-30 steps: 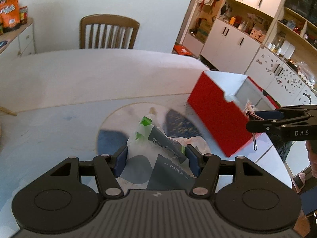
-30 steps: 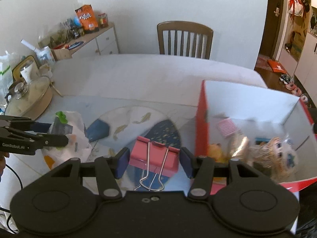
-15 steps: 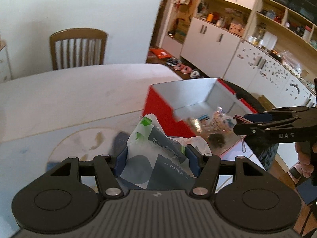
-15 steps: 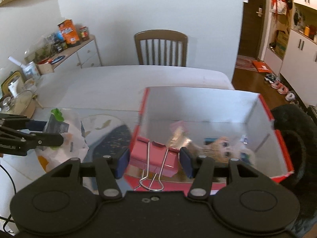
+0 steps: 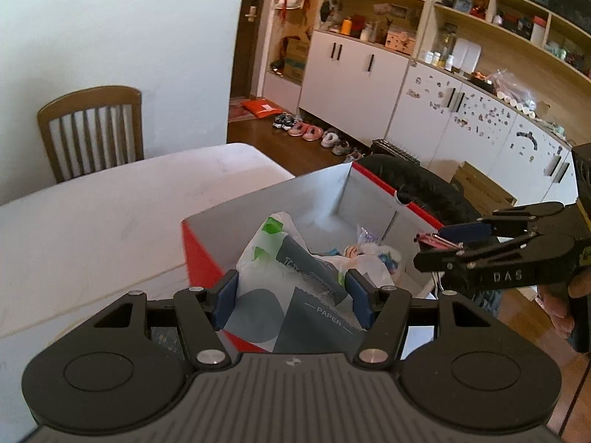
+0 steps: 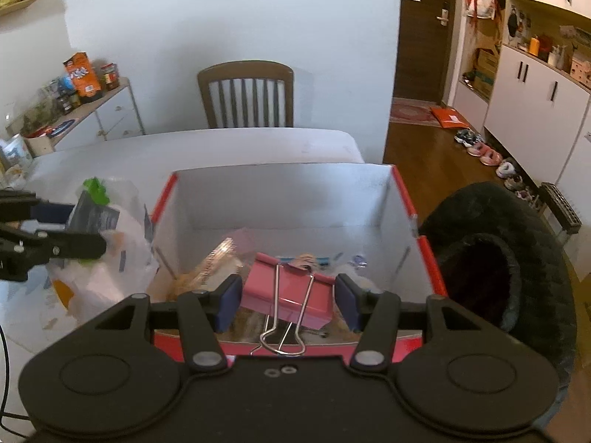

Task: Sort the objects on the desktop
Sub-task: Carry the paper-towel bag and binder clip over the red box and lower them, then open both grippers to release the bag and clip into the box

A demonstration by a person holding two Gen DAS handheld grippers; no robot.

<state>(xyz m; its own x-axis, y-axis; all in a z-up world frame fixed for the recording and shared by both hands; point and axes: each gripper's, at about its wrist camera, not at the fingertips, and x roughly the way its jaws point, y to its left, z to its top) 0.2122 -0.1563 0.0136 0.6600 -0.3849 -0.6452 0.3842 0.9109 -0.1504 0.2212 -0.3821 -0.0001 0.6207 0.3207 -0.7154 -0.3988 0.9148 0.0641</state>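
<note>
The red box (image 6: 424,243) with pale inner walls sits at the near edge of the white table (image 5: 110,214), open at the top, with a jumble of small packets and wrappers on its floor. Your right tongs (image 6: 288,299) are clamped on a pink binder clip (image 6: 291,291); both blue pads press its sides, its wire handles point back toward you, and it hangs over the near part of the box's opening. In the left wrist view the same tongs come in from the right, above the box's right side, with the clip seen edge-on between the pads.

Your left tongs (image 5: 291,295) are closed about halfway on a white plastic bag (image 5: 266,254) printed with green marks, which wraps a dark grey packet (image 5: 317,302) lettered "PAPER". From the right wrist view that bag hangs just outside the box's left wall, over the table; from the left wrist view it overlaps the box's near corner.

Beyond the table stands a wooden chair (image 6: 245,96) against the wall. A black furry cushion (image 6: 517,265) sits just right of the box, and white cabinets (image 5: 354,74) line the far side of the room.
</note>
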